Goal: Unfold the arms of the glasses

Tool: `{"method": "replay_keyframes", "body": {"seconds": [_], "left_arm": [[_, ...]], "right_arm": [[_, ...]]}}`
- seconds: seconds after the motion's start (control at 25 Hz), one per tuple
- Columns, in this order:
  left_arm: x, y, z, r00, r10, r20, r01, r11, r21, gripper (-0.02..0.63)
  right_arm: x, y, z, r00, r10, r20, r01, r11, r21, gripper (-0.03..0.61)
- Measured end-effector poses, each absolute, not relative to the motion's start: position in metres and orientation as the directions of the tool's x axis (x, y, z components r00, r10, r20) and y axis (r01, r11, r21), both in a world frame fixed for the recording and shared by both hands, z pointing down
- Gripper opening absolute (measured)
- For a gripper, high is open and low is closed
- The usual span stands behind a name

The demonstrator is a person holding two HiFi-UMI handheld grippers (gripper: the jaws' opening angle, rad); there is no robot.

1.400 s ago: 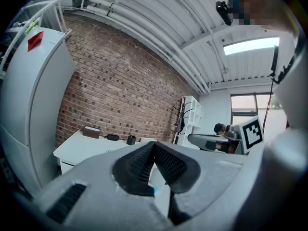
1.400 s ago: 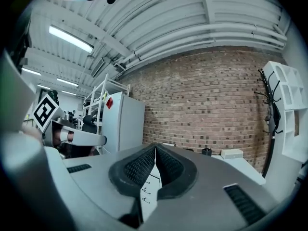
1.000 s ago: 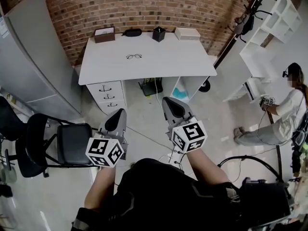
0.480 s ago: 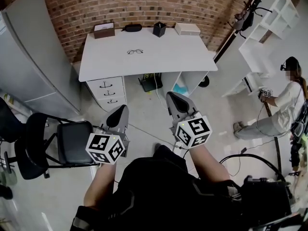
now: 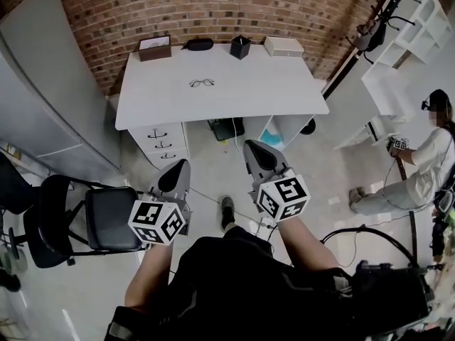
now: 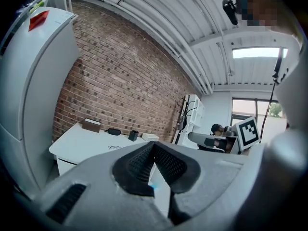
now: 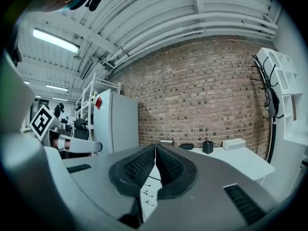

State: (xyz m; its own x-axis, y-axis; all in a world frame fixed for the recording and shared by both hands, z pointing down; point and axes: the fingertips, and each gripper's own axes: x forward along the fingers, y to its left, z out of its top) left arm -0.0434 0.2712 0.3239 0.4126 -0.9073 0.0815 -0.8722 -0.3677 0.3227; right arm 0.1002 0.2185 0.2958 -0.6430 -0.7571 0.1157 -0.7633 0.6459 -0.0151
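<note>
Ahead, glasses [image 5: 201, 83] on desk [image 5: 284, 91], long axis left-right; left gripper [image 5: 175, 174], right gripper [image 5: 257, 158] jaws pressed together, empty

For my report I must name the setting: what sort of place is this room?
Probably an office or lab workroom, not a home. A white desk with drawers stands against a bare brick wall, a black chair is nearby, and white shelves stand at the side.
</note>
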Motion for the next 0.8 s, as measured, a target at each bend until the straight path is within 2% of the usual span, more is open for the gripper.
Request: {"method": "replay_keyframes", "body": {"seconds": [0.8], "left_arm": [[-0.028, 0.093, 0.322, 0.338, -0.928, 0.153, -0.912, -0.283, 0.296, 0.009]], "right_arm": [[0.116, 0.038, 0.298, -0.705, -0.697, 0.129, -0.701, 0.713, 0.018, 0.008]]}}
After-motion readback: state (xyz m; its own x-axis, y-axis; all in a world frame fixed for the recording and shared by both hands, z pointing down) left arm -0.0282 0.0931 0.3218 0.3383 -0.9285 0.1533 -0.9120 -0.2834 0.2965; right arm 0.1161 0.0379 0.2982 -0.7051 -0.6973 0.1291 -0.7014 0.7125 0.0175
